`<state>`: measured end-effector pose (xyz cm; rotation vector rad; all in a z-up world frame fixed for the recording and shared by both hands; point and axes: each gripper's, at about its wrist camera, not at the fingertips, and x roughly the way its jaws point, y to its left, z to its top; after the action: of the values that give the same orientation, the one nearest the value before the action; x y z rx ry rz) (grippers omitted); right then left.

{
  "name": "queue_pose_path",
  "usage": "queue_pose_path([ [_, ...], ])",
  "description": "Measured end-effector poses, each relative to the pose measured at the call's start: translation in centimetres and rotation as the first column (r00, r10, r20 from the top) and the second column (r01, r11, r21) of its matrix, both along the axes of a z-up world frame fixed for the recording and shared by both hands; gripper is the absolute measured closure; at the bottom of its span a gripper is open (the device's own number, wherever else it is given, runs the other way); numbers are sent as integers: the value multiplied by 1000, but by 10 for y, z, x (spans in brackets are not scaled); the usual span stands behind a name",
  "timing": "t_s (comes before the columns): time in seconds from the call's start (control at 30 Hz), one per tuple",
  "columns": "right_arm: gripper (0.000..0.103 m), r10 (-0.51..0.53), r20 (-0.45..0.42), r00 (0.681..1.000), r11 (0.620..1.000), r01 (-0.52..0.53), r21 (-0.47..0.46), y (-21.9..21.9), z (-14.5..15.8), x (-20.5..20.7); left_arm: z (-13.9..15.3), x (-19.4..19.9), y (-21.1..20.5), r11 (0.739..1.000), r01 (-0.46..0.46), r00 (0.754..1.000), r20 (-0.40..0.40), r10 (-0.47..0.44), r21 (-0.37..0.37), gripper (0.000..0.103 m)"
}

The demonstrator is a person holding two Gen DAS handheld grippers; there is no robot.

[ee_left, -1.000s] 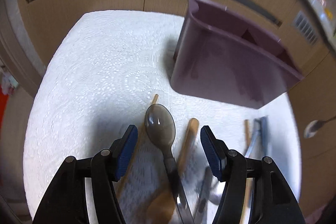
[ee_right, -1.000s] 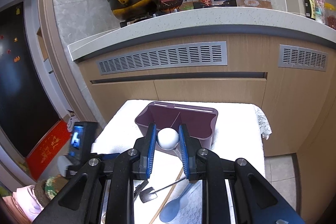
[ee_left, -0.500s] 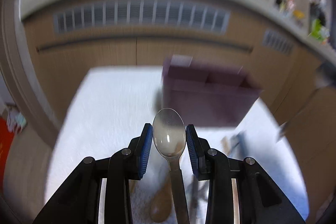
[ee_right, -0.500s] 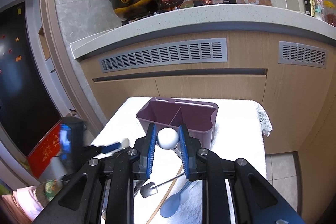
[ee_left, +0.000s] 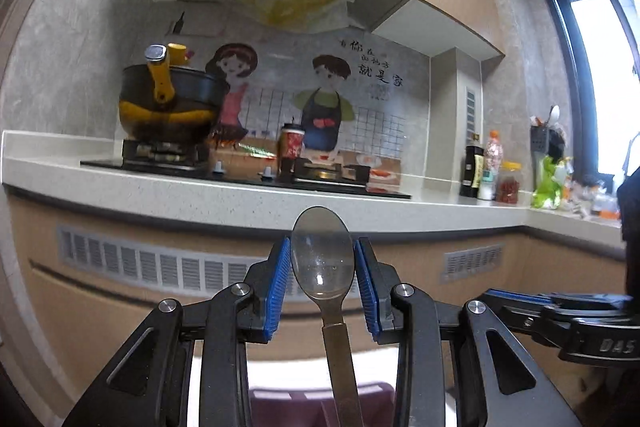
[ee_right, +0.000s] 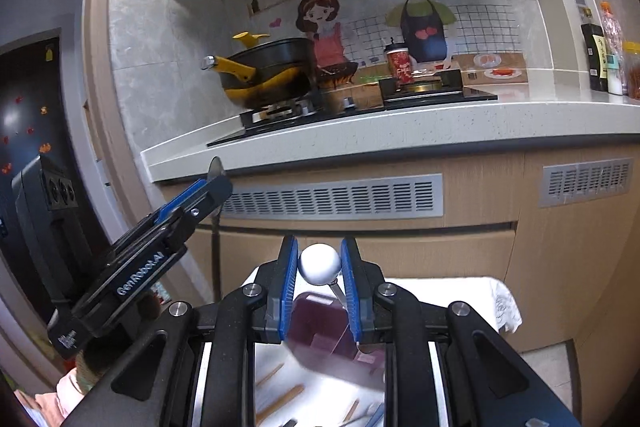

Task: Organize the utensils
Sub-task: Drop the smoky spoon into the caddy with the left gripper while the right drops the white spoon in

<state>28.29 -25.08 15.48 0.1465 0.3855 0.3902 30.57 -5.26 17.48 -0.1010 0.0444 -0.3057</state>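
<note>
A metal spoon (ee_left: pixel 322 263) sits bowl-up in the left claw (ee_left: pixel 322 277), its blue pads (ee_left: pixel 277 283) pressed against both sides of the bowl and its handle hanging down toward the purple utensil holder (ee_left: pixel 316 401) below. The jaws drew in within the last second and now grip that spoon. The right claw (ee_right: pixel 319 289) is narrowly set and clamped on a white round-headed utensil (ee_right: pixel 319 263), whose thin stem slants down between the pads. Under it the purple holder (ee_right: pixel 320 331) stands on a white-covered surface (ee_right: pixel 452 297), with wooden chopsticks (ee_right: pixel 280 397) lying nearer the camera. Behind runs the kitchen counter (ee_right: pixel 400 131) with a yellow-and-black pot (ee_right: pixel 272 73).
</note>
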Motion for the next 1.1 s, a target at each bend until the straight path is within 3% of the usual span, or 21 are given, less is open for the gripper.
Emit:
queue_pose_path([
  [0.27,83,-6,-130,992,1000,4,-16,3,-49,55,-55,58,-11,1000,-22,999,-41,22,15,69],
  [0.57,82,-1,-246,969,999,-8,-35,10,-99,79,-109,80,-6,1000,-9,975,-224,11,8,68],
  [0.67,81,6,-269,963,999,-16,-34,11,-108,80,-124,82,-3,1000,15,954,-301,-16,-3,58],
  [0.77,72,-8,-268,964,1000,0,-31,9,-108,73,-126,76,6,1000,4,944,-329,-12,-26,55],
  [0.9,71,-49,-207,977,998,38,-57,4,-94,54,-109,60,21,999,-26,953,-303,14,-35,55],
  [1.1,67,-61,-150,987,997,53,-60,0,-73,23,-93,36,41,999,-47,937,-347,42,-8,55],
])
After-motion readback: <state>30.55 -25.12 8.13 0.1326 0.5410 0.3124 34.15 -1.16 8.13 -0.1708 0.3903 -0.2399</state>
